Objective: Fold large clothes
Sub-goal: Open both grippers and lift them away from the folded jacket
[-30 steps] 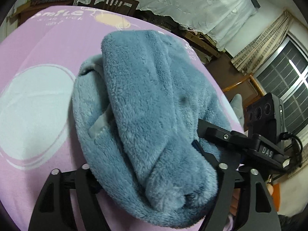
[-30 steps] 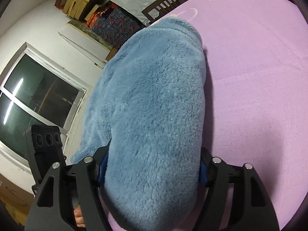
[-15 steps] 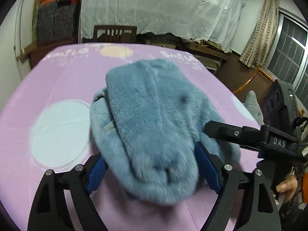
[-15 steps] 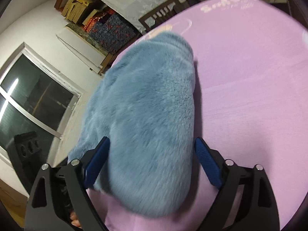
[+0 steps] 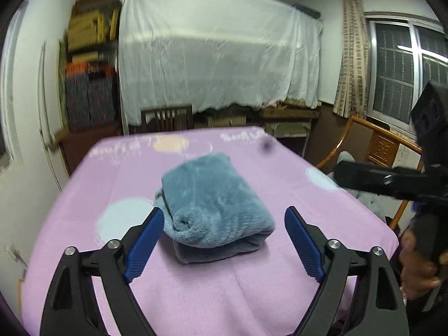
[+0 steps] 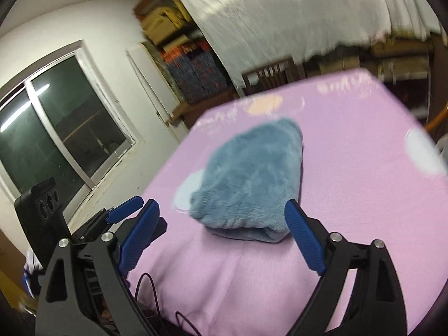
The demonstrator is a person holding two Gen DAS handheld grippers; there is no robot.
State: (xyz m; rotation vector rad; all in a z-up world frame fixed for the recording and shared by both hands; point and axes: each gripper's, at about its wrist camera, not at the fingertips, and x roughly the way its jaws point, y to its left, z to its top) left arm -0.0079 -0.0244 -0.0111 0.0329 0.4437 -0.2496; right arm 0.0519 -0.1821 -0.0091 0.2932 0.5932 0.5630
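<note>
A blue fleece garment (image 5: 212,204) lies folded into a thick bundle on the pink table cover (image 5: 196,288). It also shows in the right wrist view (image 6: 252,179). My left gripper (image 5: 224,240) is open and empty, held back from the near side of the bundle. My right gripper (image 6: 221,238) is open and empty too, also back from the bundle. The right gripper's body (image 5: 392,179) shows at the right edge of the left wrist view, and the left gripper (image 6: 123,212) shows at the left of the right wrist view.
A wooden chair (image 5: 168,117) stands behind the table's far edge, before furniture under a white sheet (image 5: 218,56). Another wooden chair (image 5: 372,145) stands at the right, by a curtained window. A dark window (image 6: 61,126) is on the left wall.
Both grippers let go of the fleece bundle and drew back and up from it. The bundle now lies alone on the table.
</note>
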